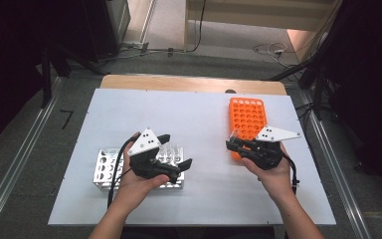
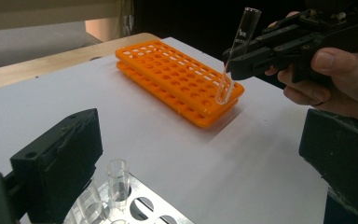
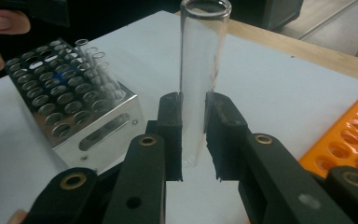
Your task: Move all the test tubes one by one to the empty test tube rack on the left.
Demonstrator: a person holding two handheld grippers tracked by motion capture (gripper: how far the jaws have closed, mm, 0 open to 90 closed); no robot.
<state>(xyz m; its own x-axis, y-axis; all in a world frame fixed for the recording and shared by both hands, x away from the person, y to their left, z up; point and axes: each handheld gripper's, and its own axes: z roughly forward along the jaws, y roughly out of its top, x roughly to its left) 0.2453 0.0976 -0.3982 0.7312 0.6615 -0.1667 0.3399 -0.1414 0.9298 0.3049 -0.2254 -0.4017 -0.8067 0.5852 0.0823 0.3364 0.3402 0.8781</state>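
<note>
My right gripper (image 1: 235, 145) is shut on a clear glass test tube (image 1: 233, 135), held nearly upright by its lower half. In the left gripper view the tube (image 2: 239, 46) hangs with its round end just above the near corner of the orange tube rack (image 2: 168, 70); whether it touches, I cannot tell. The right gripper view has the pads (image 3: 171, 121) pressed on both sides of the tube (image 3: 203, 56). My left gripper (image 1: 177, 151) stands open over the right end of a metal tube rack (image 1: 107, 167), nothing between its jaws.
The metal rack (image 3: 74, 102) holds several glass tubes (image 2: 117, 179) in its holes. The orange rack (image 1: 248, 117) lies at the right on the white board (image 1: 194, 114). Beyond the board runs a wooden table edge (image 1: 189, 82), with cables on the floor.
</note>
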